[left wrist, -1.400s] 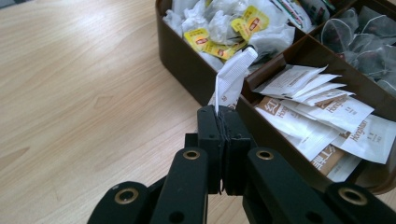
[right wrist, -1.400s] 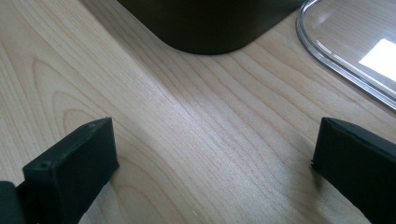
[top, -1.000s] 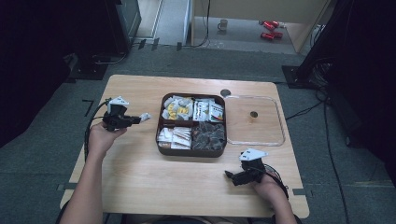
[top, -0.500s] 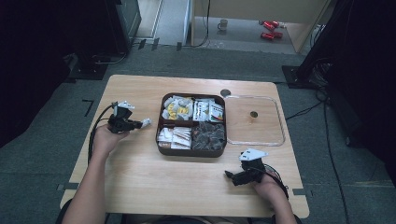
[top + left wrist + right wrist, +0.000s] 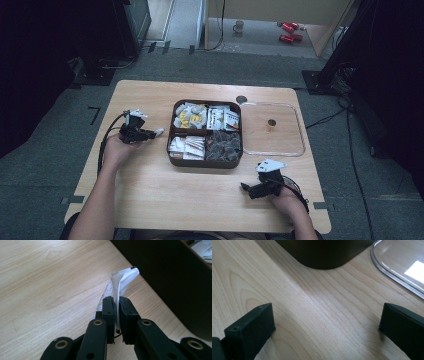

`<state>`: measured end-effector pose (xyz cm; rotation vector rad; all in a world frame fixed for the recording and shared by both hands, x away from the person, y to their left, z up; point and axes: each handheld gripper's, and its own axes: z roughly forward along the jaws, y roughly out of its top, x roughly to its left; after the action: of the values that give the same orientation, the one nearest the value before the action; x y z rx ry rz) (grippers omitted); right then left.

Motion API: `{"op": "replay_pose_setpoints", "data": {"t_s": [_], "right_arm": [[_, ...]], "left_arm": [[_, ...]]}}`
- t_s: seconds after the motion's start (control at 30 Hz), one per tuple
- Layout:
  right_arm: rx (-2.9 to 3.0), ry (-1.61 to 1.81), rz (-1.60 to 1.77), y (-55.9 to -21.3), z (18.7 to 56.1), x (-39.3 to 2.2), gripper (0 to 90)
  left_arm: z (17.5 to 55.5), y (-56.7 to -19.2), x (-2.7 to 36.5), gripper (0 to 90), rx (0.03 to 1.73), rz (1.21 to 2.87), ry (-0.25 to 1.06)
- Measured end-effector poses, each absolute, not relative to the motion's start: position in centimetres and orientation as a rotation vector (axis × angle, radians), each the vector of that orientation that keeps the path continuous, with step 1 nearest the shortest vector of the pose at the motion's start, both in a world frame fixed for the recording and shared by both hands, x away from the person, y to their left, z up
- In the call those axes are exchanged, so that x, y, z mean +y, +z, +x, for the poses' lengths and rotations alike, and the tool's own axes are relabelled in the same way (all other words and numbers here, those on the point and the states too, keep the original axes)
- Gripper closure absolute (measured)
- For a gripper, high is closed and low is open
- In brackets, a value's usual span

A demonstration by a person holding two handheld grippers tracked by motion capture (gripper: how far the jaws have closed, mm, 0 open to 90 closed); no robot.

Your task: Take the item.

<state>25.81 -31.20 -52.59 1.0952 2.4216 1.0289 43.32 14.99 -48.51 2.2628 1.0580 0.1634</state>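
A brown tray (image 5: 205,164) with four compartments of packets stands mid-table. To its left, my left gripper (image 5: 151,134) is shut on a small white printed packet (image 5: 158,132), held low over the wood just short of the tray's left wall. In the left gripper view the packet (image 5: 123,279) sticks out past the closed jaws of that gripper (image 5: 117,303), close to the dark tray wall (image 5: 175,277). My right gripper (image 5: 246,189) rests open near the front right of the table. In the right gripper view, this gripper (image 5: 327,322) holds nothing and faces the tray corner (image 5: 324,252).
A clear plastic lid (image 5: 292,145) lies flat right of the tray, with a small brown knob (image 5: 271,122) at its centre; its rim (image 5: 392,277) runs past my right jaw. A round dark hole (image 5: 241,99) marks the table behind the tray. Bare wood stretches in front of the tray.
My left gripper has moved right and slightly nearer, bringing the white packet closer to the tray's left side. The right gripper has stayed put and open.
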Motion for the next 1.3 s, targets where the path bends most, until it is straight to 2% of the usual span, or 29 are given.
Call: {"op": "replay_pose_setpoints", "data": {"t_s": [0.1, 0.2, 0.4, 0.57, 0.7, 0.87, 1.3], "right_arm": [[2.422, 1.029, 1.095, -52.6, 25.8, -31.2, 0.0], [2.422, 1.029, 1.095, -52.6, 25.8, -31.2, 0.0], [2.421, 1.029, 1.096, -52.6, 25.8, -31.2, 0.0], [2.421, 1.029, 1.096, -52.6, 25.8, -31.2, 0.0], [2.422, 1.029, 1.095, -52.6, 25.8, -31.2, 0.0], [2.422, 1.029, 1.096, -52.6, 25.8, -31.2, 0.0], [2.426, 1.033, 1.092, -52.6, 25.9, -31.2, 0.0]], "left_arm": [[43.3, -48.5, 15.0, 81.5, 1.054, 2.263, 0.151], [43.2, -48.5, 14.9, 74.6, 1.057, 2.265, 0.158], [43.1, -48.0, 15.3, 66.5, 1.061, 2.242, 0.138], [42.5, -47.3, 15.9, 62.9, 1.067, 2.2, 0.16], [42.1, -46.5, 16.5, 53.9, 1.07, 2.172, 0.193], [41.7, -46.0, 17.1, 49.4, 1.072, 2.141, 0.207], [40.9, -46.9, 20.1, 46.5, 1.114, 2.086, 0.243]]}}
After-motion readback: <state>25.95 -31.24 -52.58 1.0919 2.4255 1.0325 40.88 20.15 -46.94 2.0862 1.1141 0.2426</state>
